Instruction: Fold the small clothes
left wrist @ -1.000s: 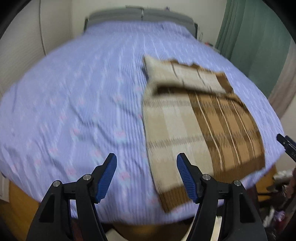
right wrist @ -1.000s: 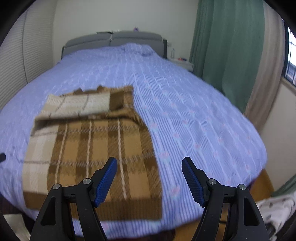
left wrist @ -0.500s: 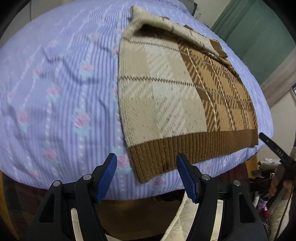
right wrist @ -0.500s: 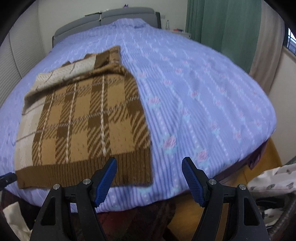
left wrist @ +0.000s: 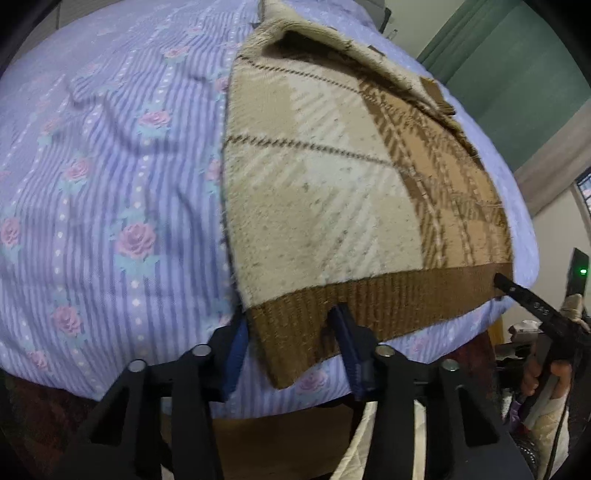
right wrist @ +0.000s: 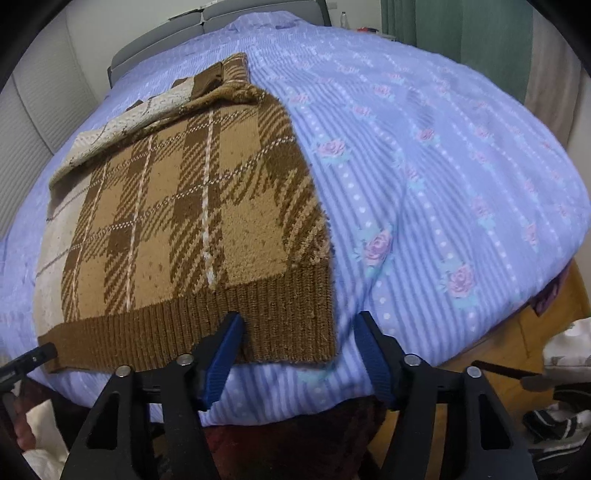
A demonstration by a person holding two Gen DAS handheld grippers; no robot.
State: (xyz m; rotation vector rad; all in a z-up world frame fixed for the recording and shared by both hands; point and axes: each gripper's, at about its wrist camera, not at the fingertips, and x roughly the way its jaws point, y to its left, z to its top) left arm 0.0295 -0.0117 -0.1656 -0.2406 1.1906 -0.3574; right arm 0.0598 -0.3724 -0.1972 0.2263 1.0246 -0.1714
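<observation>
A brown and cream plaid knit sweater [left wrist: 351,184] lies flat on the bed, sleeves folded over its far end; it also shows in the right wrist view [right wrist: 177,221]. My left gripper [left wrist: 291,343] is open, its blue pads straddling the near left corner of the ribbed brown hem [left wrist: 369,306]. My right gripper [right wrist: 299,350] is open, its pads straddling the near right corner of the hem [right wrist: 280,328]. Neither grips the cloth. Each gripper's tip shows at the edge of the other's view.
The bed [right wrist: 443,166] has a lilac striped cover with roses and a grey headboard [right wrist: 221,14]. Green curtains [left wrist: 517,74] hang at the right. The bed's wooden frame [right wrist: 554,325] and floor clutter lie just below the grippers.
Both grippers have moved forward and down to the sweater's hem corners. Their pads now flank the corners. The sweater has not moved.
</observation>
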